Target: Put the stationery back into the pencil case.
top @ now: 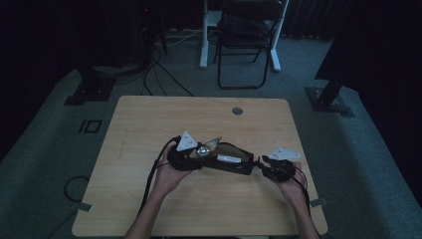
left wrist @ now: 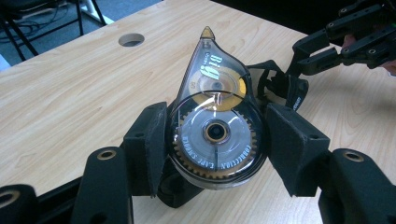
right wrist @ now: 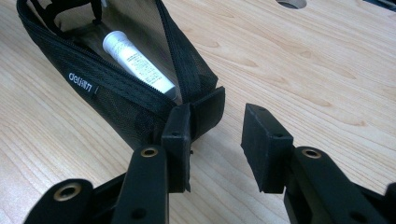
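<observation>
Left gripper (left wrist: 215, 140) clamps a clear teardrop correction-tape dispenser (left wrist: 215, 126) by its round lower body — pointed tip aimed away, held above the wooden table (left wrist: 70, 93) just over one end of the black mesh pencil pouch (right wrist: 107, 88). Pouch unzipped, lying on the table, white tube (right wrist: 137, 63) inside. Right gripper (right wrist: 217, 135) jaws spread — one pad touching the pouch's end tab, the other clear.

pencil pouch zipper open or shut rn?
Open: the pouch zipper is parted, with a white tube visible inside.
</observation>
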